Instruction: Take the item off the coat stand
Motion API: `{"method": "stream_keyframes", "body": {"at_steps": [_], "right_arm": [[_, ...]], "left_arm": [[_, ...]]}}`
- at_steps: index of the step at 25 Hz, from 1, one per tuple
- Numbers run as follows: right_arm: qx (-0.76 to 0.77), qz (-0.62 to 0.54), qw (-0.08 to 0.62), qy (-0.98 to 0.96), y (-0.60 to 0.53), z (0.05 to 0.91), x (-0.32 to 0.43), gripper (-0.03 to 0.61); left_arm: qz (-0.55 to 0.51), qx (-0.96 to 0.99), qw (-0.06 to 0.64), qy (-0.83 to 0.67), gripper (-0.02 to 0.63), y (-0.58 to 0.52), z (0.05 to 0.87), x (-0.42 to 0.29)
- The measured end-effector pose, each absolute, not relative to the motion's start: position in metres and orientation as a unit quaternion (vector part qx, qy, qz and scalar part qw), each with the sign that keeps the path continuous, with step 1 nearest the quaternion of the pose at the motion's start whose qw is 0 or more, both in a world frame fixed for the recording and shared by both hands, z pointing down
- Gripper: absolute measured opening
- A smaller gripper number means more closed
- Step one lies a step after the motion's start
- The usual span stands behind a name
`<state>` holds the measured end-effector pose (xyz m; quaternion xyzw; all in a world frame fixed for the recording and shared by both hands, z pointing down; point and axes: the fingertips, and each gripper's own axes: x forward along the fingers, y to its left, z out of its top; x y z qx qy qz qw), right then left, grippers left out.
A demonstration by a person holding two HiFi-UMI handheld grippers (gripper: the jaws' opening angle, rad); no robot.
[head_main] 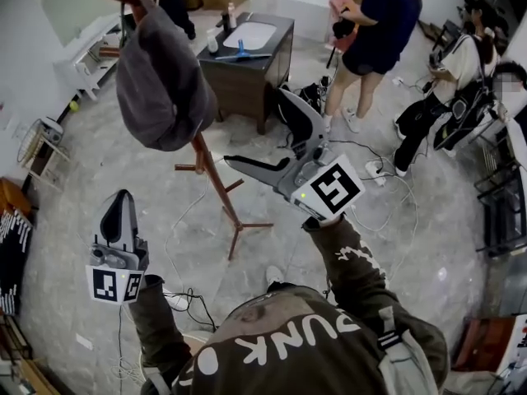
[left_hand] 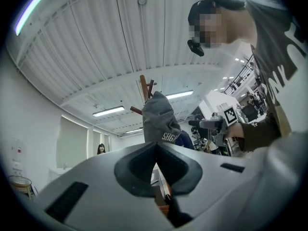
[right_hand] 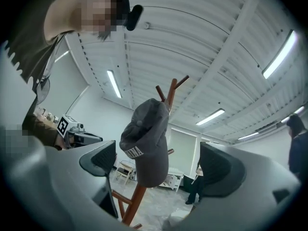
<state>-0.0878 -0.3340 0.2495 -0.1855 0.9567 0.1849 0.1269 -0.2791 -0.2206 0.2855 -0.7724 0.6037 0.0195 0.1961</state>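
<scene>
The grey cap (head_main: 160, 81) hung from a top peg of the coat stand (head_main: 216, 183) at far left, its long axis vertical, drooping floorward. The right gripper (head_main: 259, 130) gaped wide, near its right, not touching. The left gripper (head_main: 122, 200), nearer, was closed on nothing.

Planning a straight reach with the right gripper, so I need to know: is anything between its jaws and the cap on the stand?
Nothing visible does. The right gripper is open, and the cap hangs in plain view between its jaws, untouched, with only air before it. The coat stand runs behind and below the cap.
</scene>
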Motion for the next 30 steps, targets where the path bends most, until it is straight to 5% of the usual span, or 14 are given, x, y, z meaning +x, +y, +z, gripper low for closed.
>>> {"method": "stream_keyframes", "body": {"at_steps": [12,17,24,30], "right_arm": [[-0.090,0.177,0.180,0.963,-0.350,0.185,-0.126,0.485],[-0.097,0.183,0.156,0.966,-0.360,0.181,-0.141,0.305],[-0.131,0.182,0.128,0.966,-0.363,0.176,-0.165,0.197],[-0.174,0.189,0.112,0.960,-0.374,0.175,-0.172,0.026]], "left_arm": [[0.007,-0.748,0.210,0.629,0.005,-0.254,0.272,-0.288],[0.011,-0.751,0.210,0.626,0.005,-0.264,0.275,-0.305],[0.017,-0.760,0.211,0.614,0.005,-0.264,0.268,-0.331],[0.021,-0.767,0.214,0.605,0.005,-0.266,0.264,-0.342]]}}
